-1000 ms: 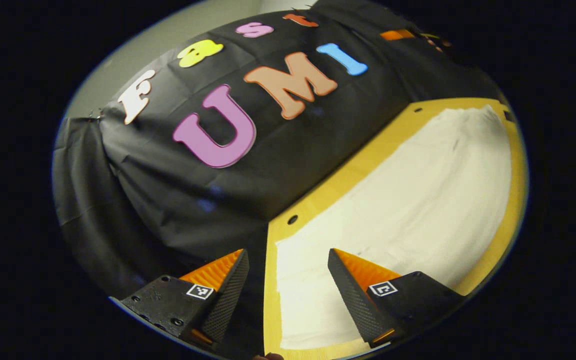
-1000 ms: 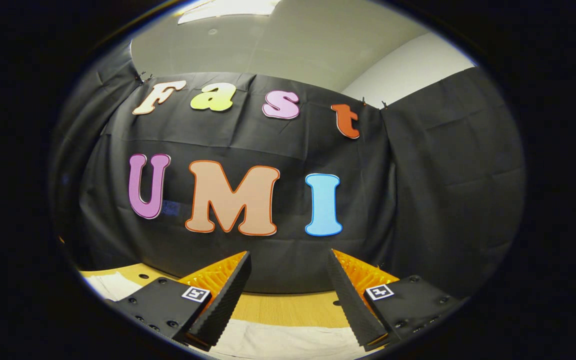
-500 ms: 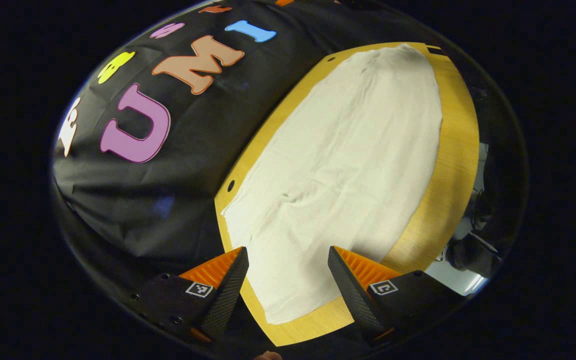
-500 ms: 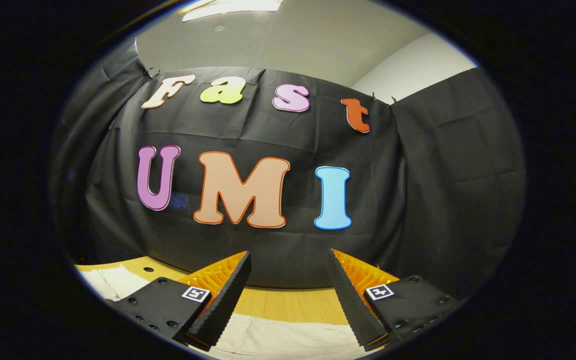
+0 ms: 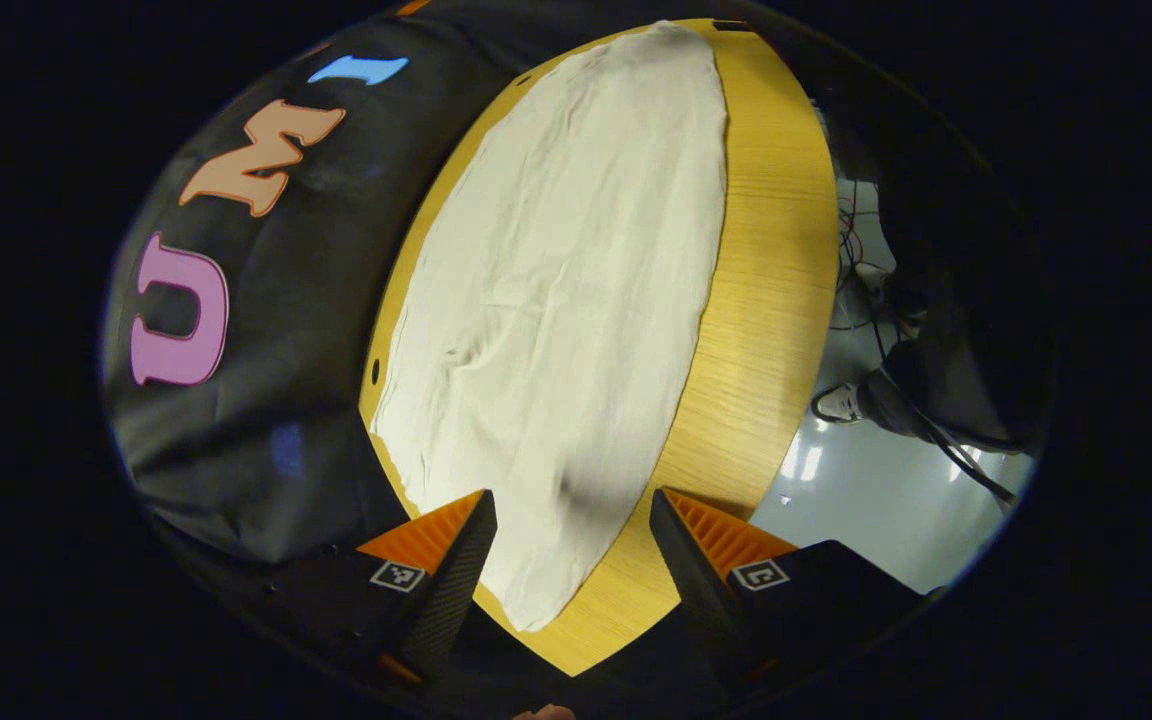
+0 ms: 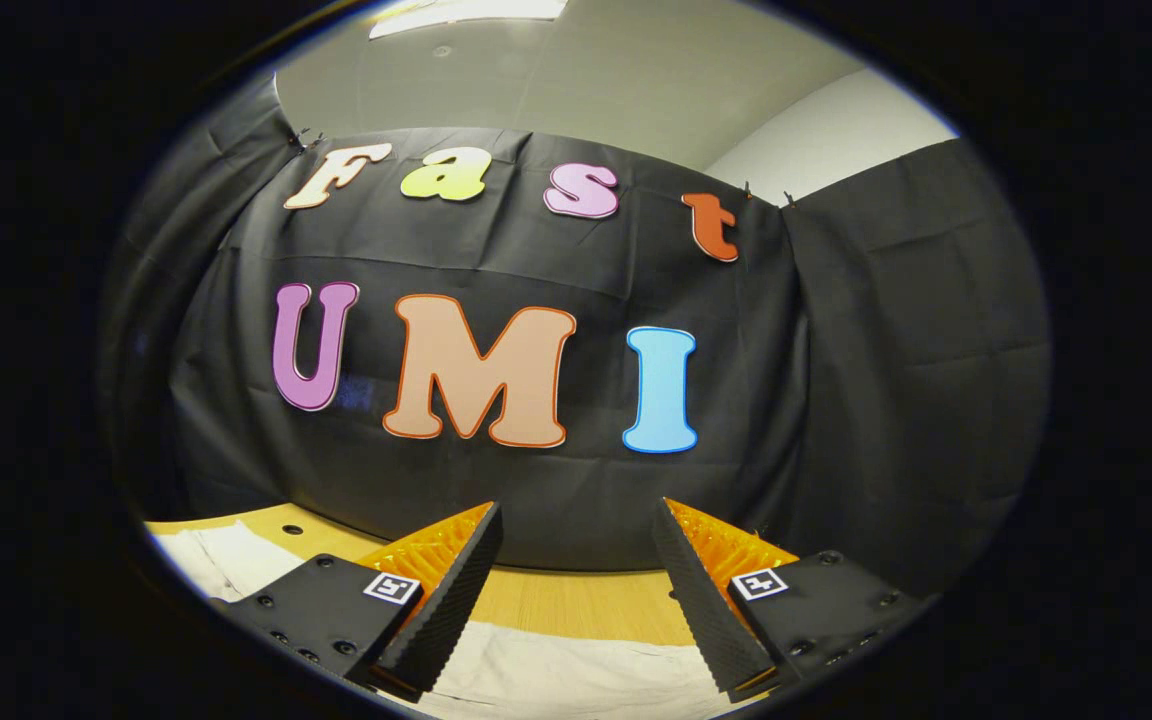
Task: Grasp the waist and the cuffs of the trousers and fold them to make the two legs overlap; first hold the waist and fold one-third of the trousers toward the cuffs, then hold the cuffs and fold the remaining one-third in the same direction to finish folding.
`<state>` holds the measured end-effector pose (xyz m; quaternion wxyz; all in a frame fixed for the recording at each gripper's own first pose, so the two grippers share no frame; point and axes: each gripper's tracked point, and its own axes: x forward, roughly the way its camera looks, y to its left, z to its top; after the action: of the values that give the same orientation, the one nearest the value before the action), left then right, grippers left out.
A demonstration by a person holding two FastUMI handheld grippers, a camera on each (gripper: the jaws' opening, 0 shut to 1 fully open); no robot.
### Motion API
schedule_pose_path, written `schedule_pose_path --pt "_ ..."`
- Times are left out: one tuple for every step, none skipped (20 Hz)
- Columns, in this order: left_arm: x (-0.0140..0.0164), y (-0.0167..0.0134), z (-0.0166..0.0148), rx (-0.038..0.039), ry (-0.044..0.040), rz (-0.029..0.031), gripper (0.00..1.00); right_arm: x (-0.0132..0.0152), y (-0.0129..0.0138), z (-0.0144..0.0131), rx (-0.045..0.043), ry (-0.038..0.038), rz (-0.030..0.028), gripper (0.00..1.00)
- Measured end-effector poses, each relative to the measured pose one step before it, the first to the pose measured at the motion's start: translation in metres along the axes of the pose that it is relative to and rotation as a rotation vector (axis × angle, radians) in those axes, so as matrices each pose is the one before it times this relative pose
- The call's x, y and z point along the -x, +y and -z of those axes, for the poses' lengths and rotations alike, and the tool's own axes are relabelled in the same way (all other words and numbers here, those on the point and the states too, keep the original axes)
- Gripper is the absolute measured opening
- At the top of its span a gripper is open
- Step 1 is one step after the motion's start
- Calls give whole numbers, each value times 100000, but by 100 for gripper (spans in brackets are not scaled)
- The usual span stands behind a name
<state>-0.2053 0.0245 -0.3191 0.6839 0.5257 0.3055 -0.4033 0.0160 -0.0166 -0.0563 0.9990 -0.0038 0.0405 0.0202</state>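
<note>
Left gripper (image 5: 573, 520) spread, angled down over trousers (image 5: 566, 300) laid centre-frame on table (image 5: 766, 260); floor at right. Right gripper (image 6: 576, 530) spread, level, facing booth wall.

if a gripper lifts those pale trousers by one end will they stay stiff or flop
Probably flop: the trousers lie flat on the table with soft wrinkles, like thin cloth. They look light, so a pinch would likely lift them, the rest trailing.
</note>
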Motion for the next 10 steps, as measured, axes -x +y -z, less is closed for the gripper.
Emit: schedule_pose_path --pt "70 -79 -119 -2519 366 134 94 62 -387 117 123 87 961 97" --pt "132 54 -276 -1876 -359 -17 93 170 -311 96 -23 347 888 97" --pt "-183 165 -153 -1118 -81 -79 92 100 -263 303 1 598 783 97" --pt "-626 442 85 -256 52 -94 92 93 -253 160 77 644 684 97" --pt "-515 389 -20 203 -94 17 92 105 -137 193 206 650 478 97" --pt "-529 371 -45 -55 -476 -169 92 139 -139 104 295 286 451 97" --pt "-390 441 -140 -570 -217 -482 92 234 -273 121 330 -38 507 97" --pt "-351 423 -23 -772 -247 -598 92 48 -97 -48 285 -30 360 97" --pt "-412 403 -208 -809 -206 -738 92 99 -18 -1 166 0 198 97" --pt "-330 542 -42 -723 -121 -957 92 -5 15 25 143 98 133 97"
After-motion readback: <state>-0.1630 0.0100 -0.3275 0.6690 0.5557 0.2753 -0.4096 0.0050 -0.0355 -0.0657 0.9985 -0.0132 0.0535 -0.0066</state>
